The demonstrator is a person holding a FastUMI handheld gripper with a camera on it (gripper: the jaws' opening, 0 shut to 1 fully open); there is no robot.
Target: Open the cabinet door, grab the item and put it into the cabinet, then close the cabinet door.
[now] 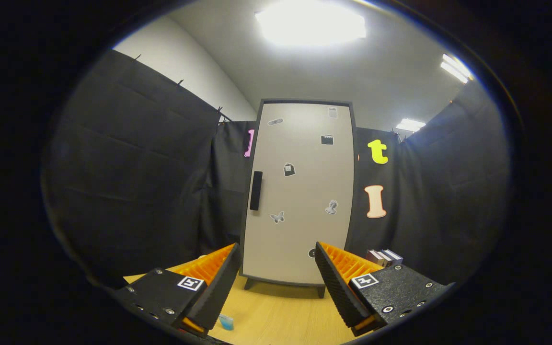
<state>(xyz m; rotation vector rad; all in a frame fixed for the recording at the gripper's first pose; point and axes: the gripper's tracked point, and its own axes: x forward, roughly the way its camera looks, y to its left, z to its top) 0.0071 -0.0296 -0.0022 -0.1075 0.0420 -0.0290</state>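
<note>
Your tool stands wide open and holds nothing, aimed at the cabinet beyond its fingers. The cabinet door is closed, its black handle untouched, so every step remains. The likely item, a small blue object, lies on the counter beside your left finger.

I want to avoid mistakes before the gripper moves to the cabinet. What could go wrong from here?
1. The cabinet door is shut and its black handle is narrow; the open gripper may slip off it.
2. The small blue item lies low by the left finger and could be knocked.
3. The boxes beside the cabinet could be bumped.
</note>
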